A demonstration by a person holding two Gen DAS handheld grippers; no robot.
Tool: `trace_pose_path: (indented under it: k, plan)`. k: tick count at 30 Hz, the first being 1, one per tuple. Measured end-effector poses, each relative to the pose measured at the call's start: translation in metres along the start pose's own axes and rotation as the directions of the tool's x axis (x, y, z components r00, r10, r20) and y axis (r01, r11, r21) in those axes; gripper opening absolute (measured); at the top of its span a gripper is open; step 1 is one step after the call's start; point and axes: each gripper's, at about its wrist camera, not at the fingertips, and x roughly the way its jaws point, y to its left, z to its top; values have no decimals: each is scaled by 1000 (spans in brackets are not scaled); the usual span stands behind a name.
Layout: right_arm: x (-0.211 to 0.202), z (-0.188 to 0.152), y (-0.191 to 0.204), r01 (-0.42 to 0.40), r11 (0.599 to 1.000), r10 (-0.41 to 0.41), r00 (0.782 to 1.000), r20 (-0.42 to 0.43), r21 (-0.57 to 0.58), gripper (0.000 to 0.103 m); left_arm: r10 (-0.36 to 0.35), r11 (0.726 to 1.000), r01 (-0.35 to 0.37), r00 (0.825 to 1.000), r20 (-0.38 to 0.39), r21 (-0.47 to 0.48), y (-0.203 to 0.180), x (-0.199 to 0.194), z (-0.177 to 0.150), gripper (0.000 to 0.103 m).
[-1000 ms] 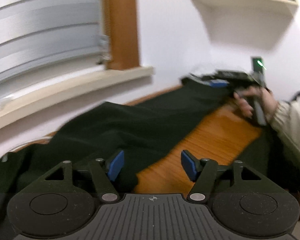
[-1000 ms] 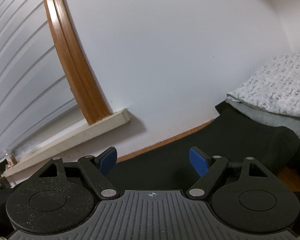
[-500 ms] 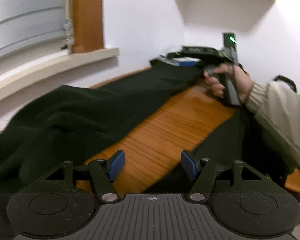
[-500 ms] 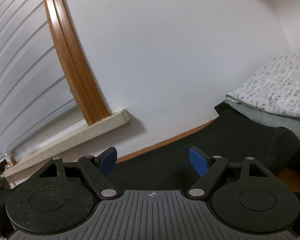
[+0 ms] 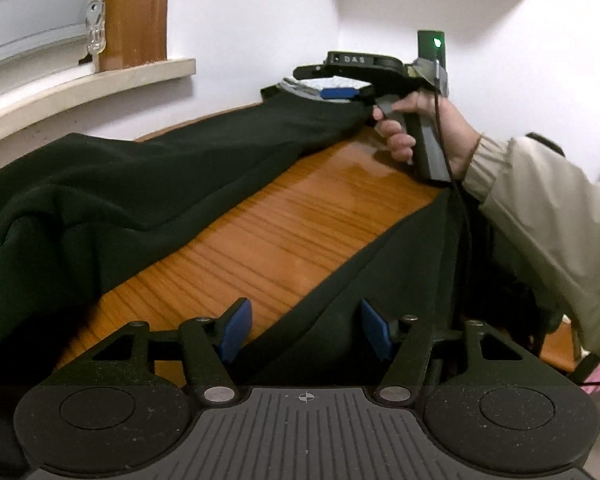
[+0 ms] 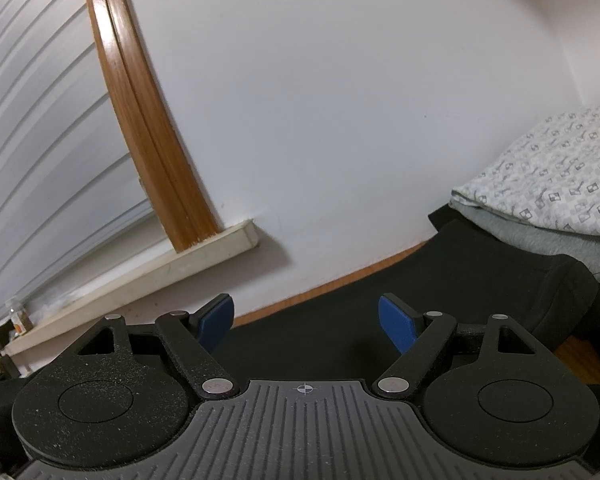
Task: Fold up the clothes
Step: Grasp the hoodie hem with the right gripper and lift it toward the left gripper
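- The dark green, almost black garment (image 5: 148, 184) runs off the left and bottom edges of the left wrist view, so its full shape cannot be made out; its colour hides most folds.
- It lies spread on the glossy orange-brown wooden table (image 5: 284, 232) in two long parts with bare wood between them.
- The left gripper (image 5: 306, 330), black with blue pads, hangs low over the nearer part of the garment; an edge of the cloth lies between its jaws, which are closing, and the pads do not press on it.
- The right gripper (image 6: 306, 322), of the same make, has its jaws wide apart, with dark cloth below them and nothing clamped.
- In the left wrist view that gripper's fingertips are hard to see at the garment's far end; the person's hand (image 5: 428, 132) in a beige sleeve (image 5: 540, 208) grips its handle.
- A folded white patterned cloth (image 6: 548, 172) on a grey one is cut off at the right edge.
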Motion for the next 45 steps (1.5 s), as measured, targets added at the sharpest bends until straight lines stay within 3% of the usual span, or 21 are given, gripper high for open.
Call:
trace_pose_path:
  k: [6,9,11,15,19,24,26,28,29,30,33,36,41,43,45]
  plan:
    - [-38,18,23,0,998,2,999,34,-68,79,18,1000,-17,999,47,-22,13,7,-1,62]
    - [-84,26,47,107,967,-100,994,41,-232,79,24,999,-23,999,48,-27,14,8,1,62]
    - [-114,19,43,171,944,-176,984,7,-281,79,24,999,-22,999,49,-32,14,8,2,62]
    - [-172,-13,1,317,919,-343,936,-76,-235,77,25,999,-23,998,53,-36,15,8,2,63]
    - [-207,-35,-28,386,915,-397,913,-92,-121,77,22,999,-20,998,54,-38,15,8,2,63]
    - [-200,-41,-31,281,959,-282,955,-88,-28,77,21,999,-19,998,54,-43,15,7,3,63]
    - [-184,-43,-21,301,950,-308,945,-107,-80,77,16,999,-13,998,53,-46,17,6,3,61]
    - [-173,-42,-15,298,948,-309,945,-104,-111,56,-2,998,6,999,53,-67,25,3,3,51]
    - [-167,-39,-14,262,960,-272,956,-106,-99,32,-8,997,12,999,52,-79,30,2,4,50]
    - [-162,-35,-8,243,963,-254,962,-97,-114,16,-13,996,17,999,50,-92,36,1,4,49]
    - [-147,-22,7,193,967,-206,976,-65,-165,11,-18,993,24,999,45,-119,50,-2,4,47]
    - [-135,-3,27,216,951,-218,976,16,-221,10,-8,992,13,999,41,-123,60,-2,5,47]
    - [-133,29,27,324,931,-294,939,177,-171,9,-25,981,30,999,33,-190,87,1,11,47]
    - [-131,32,22,395,905,-363,911,197,-157,9,8,979,-2,1000,26,-204,97,4,15,40]
    - [-119,24,20,490,846,-468,871,147,-211,15,47,978,-42,999,22,-205,103,6,18,36]
